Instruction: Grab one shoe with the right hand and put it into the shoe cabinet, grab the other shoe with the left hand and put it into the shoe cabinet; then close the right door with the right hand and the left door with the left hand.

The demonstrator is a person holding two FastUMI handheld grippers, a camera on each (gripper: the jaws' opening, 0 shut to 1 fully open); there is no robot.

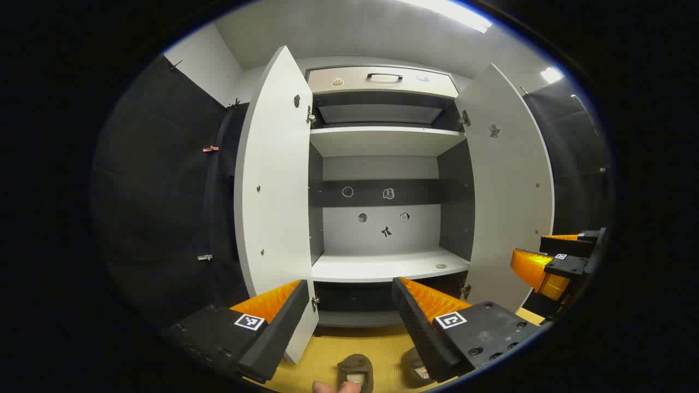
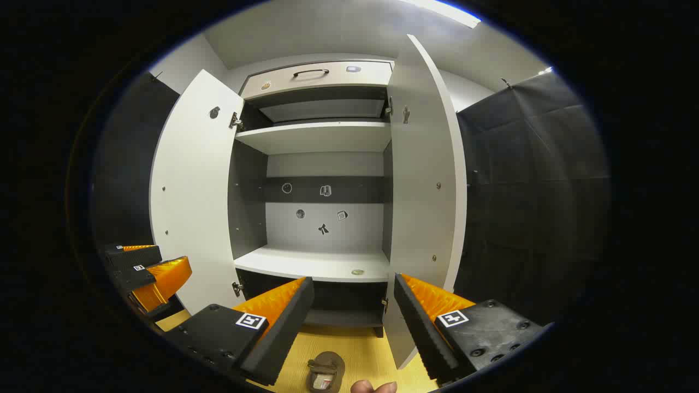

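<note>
Two brown shoes lie on the yellow floor in front of the open shoe cabinet (image 1: 382, 142). In the left gripper view one shoe (image 1: 354, 371) lies at the bottom centre. The other shoe (image 1: 413, 367) is partly hidden behind my finger. My left gripper (image 1: 350, 284) is open above them, empty, facing the cabinet. In the right gripper view one shoe (image 2: 326, 370) lies below my open, empty right gripper (image 2: 354, 278). Both cabinet doors, the left door (image 1: 273, 207) and the right door (image 1: 508, 196), stand wide open. The right gripper (image 1: 540, 254) also shows at the far right, and the left gripper (image 2: 153, 262) at the far left.
The white middle shelf (image 1: 382, 266) is bare but for a small round sticker (image 1: 441, 266). Above it are another shelf (image 1: 382, 139) and a drawer with a handle (image 1: 384, 77). Black cloth walls flank the cabinet. A fingertip (image 1: 327, 386) pokes in at the bottom edge.
</note>
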